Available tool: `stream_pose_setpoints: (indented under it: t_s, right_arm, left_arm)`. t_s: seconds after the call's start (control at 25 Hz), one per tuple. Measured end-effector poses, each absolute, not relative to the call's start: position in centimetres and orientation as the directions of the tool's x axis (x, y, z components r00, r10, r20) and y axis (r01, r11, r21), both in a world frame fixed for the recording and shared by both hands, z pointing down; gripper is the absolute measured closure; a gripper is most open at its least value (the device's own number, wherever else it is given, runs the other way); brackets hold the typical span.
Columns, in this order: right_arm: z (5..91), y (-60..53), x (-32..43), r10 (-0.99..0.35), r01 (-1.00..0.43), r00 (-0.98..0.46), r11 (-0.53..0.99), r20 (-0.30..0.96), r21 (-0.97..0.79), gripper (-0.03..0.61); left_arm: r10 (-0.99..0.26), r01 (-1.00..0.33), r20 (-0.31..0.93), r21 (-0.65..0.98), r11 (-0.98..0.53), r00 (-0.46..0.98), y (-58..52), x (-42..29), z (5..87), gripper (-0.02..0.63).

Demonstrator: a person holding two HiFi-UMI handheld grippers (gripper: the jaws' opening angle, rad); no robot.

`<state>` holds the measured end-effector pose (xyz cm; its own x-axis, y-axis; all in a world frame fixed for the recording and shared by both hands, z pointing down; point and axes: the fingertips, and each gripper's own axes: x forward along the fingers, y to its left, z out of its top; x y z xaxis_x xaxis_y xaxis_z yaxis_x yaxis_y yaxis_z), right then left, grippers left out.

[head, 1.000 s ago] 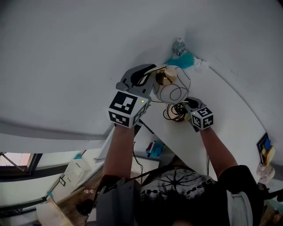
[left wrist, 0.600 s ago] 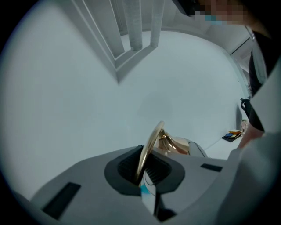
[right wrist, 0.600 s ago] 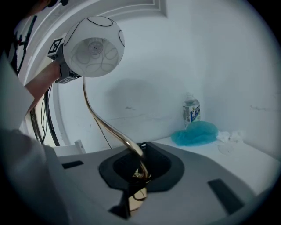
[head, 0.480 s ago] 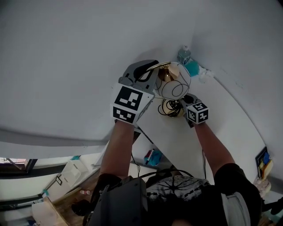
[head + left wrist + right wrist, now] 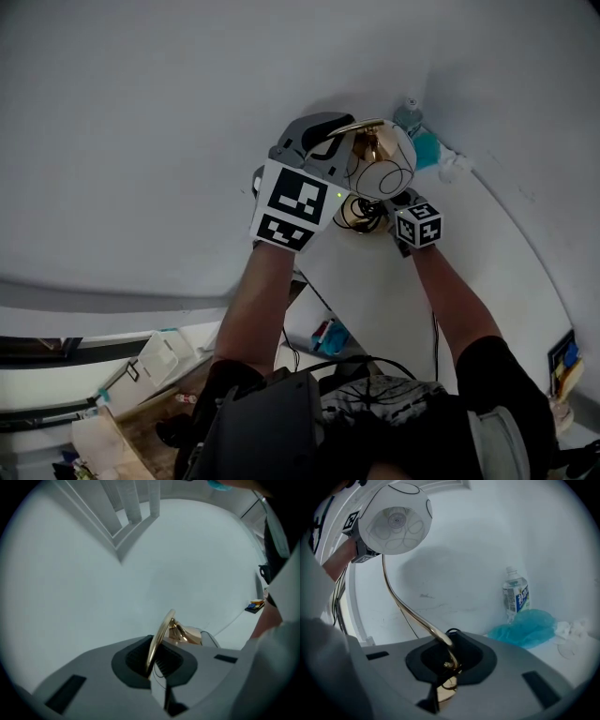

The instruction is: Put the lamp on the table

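White corner table (image 5: 487, 253), bottle (image 5: 407, 112) at one o'clock. Left gripper (image 5: 152, 660) and right gripper (image 5: 447, 663) clamp lamp (image 5: 382, 169) stem; lower base flat, evenly.

The gold-and-white globe lamp (image 5: 380, 167) has a polished, glossy metal stem (image 5: 416, 617) and a smooth, matt white shade (image 5: 396, 520). The right tongs (image 5: 445, 660) are matt grey plastic. The far clear plastic bottle (image 5: 515, 596) looks glossy.
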<state>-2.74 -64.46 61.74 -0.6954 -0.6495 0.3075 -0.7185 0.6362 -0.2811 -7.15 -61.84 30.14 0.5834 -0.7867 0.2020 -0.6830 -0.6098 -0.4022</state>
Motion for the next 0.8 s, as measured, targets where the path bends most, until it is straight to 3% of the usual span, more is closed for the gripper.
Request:
stream_pose_setpoints:
  t_s: [0.8]
  right_arm:
    - [65.3,-65.2,-2.8,-0.631,-0.704,-0.71,0.633,0.313,-0.322,0.554]
  left_arm:
    - [-0.771,-0.646,0.265,-0.429,-0.632,0.579,-65.0,-4.3,33.1,0.598]
